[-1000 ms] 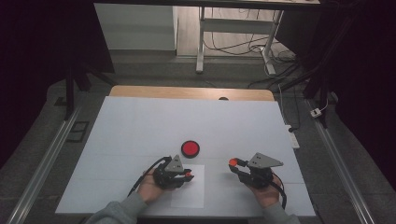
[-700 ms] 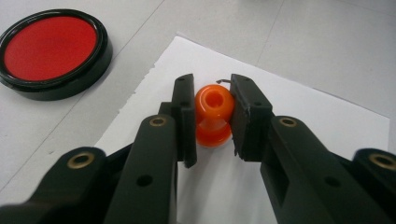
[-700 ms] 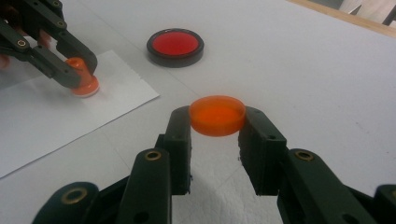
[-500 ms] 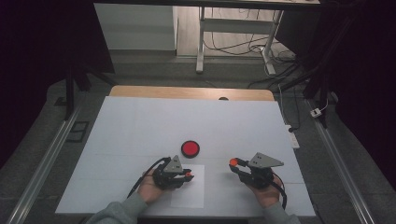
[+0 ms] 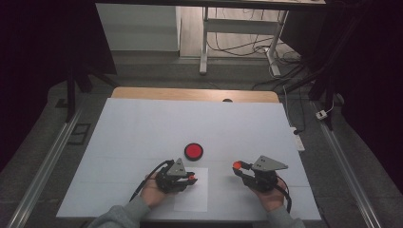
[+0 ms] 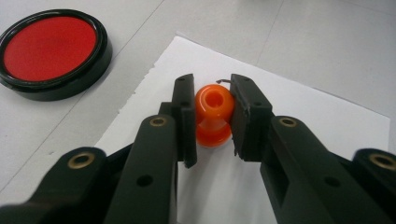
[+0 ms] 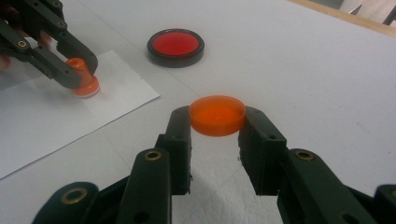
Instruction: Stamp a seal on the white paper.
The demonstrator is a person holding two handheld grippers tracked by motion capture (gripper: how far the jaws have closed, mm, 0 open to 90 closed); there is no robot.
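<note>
Stamp stands upright on the paper, clamped in your left gripper. Your right gripper grips the orange cap, apparently above the table.

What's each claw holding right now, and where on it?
The left claw is shut on the orange stamp, pinching the sides of its knob handle, base on the white paper. The right claw grips the orange cap by its rim, opposite sides.

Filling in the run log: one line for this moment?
left gripper: shut on orange stamp, on paper | right gripper: shut on orange cap
</note>
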